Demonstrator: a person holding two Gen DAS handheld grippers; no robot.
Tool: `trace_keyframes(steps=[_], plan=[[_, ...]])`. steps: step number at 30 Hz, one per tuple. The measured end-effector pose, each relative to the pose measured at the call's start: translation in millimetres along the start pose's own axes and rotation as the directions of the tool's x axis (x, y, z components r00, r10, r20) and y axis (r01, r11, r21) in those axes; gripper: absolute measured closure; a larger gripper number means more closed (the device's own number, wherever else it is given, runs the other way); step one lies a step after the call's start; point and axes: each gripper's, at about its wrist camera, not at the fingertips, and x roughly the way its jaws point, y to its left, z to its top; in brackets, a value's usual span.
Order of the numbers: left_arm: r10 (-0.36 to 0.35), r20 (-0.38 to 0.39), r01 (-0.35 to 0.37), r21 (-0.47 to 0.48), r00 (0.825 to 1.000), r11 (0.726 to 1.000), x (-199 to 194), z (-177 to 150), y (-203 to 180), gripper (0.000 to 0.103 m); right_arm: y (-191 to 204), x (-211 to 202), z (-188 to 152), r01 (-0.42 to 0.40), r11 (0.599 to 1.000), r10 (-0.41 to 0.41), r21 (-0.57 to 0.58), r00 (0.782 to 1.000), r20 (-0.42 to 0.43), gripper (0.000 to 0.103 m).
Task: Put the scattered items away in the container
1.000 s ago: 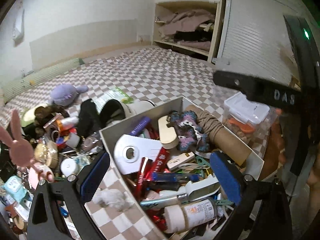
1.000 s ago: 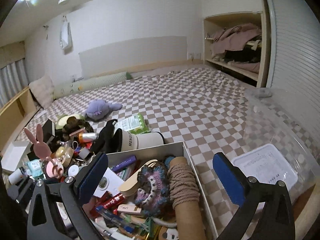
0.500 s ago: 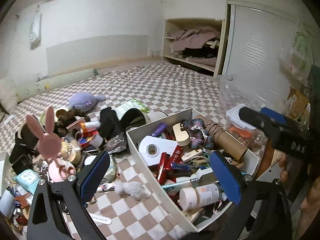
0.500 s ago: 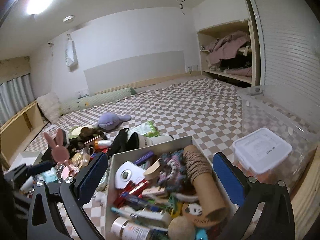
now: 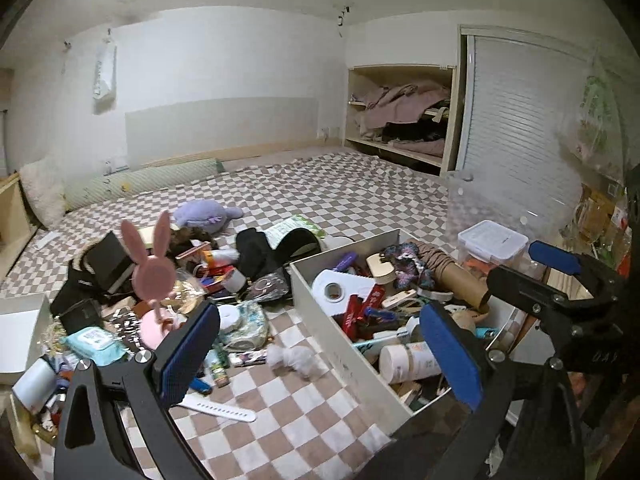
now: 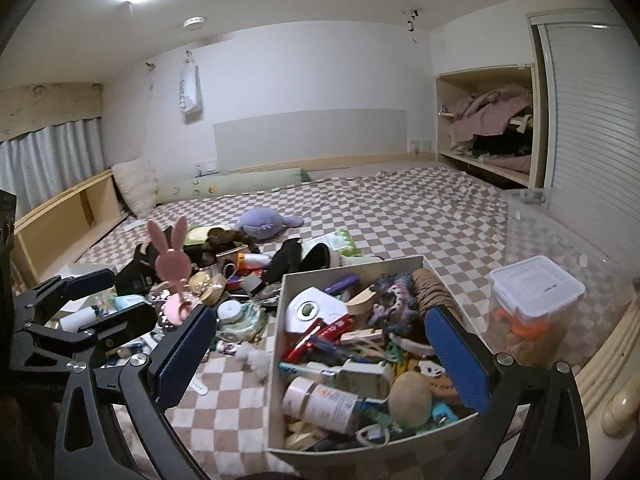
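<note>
Left wrist view: the left gripper [image 5: 320, 356] is hanging with its jaws spread wide and nothing between them, its blue textured pads [image 5: 188, 354] framing a checkered brown-and-white bedspread [image 5: 360, 192]. A rectangular white container [image 5: 344, 332] is sitting at right of centre, open-topped and already crowded with a flat white tape dispenser [image 5: 340, 290], a cardboard tube wound with brown cord [image 5: 452, 270], a crocheted multicoloured piece [image 5: 406, 266] and a cylindrical white bottle [image 5: 408, 362]. The scattered items [image 5: 160, 300] are lying heaped on the bedspread to the left of the container; among them a pink rabbit-eared stand [image 5: 154, 272] is standing upright, a white fluffy tuft [image 5: 294, 358] is resting just beside the container wall, and a white ridged strap [image 5: 218, 408] is lying flat near the left finger. The right gripper [image 5: 556, 276] is showing at the right edge, black with a blue pad. Right wrist view: the right gripper [image 6: 320, 356] is likewise hanging with jaws parted and empty above the near end of the container [image 6: 276, 352], where a round tan ball [image 6: 410, 398] is lying beside the bottle [image 6: 320, 402]. A clear lidded plastic box [image 6: 534, 300] is standing well to the right, a soft purple plush toy [image 6: 264, 222] is lying beyond the scattered items [image 6: 224, 280], and the left gripper [image 6: 92, 300] is reaching in from the left edge, its fingers apart.
</note>
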Motion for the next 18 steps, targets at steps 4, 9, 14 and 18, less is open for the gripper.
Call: trace_keyframes(steps=[4, 9, 14, 18], plan=[[-0.005, -0.008, 0.005, -0.021, 1.000, 1.000, -12.6, -12.6, 10.3, 0.002, 8.8, -7.8, -9.1, -0.020, 1.000, 0.020, 0.013, 1.000, 0.000, 0.000], [0.005, -0.021, -0.005, -0.028, 1.000, 1.000, -23.1, -27.1, 18.5, 0.002, 20.6, -16.2, -20.1, -0.019, 1.000, 0.019, 0.006, 1.000, 0.008, 0.000], [-0.003, -0.037, 0.001, -0.058, 0.999, 0.998, -29.3, -41.2, 26.8, 0.002, 32.5, -24.8, -27.9, -0.007, 1.000, 0.008, -0.021, 1.000, 0.025, 0.000], [0.003, -0.037, -0.006, -0.078, 0.999, 0.997, -34.4, -50.8, 33.1, 0.002, 39.6, -29.0, -34.2, -0.019, 0.999, 0.020, -0.026, 1.000, 0.019, 0.000]])
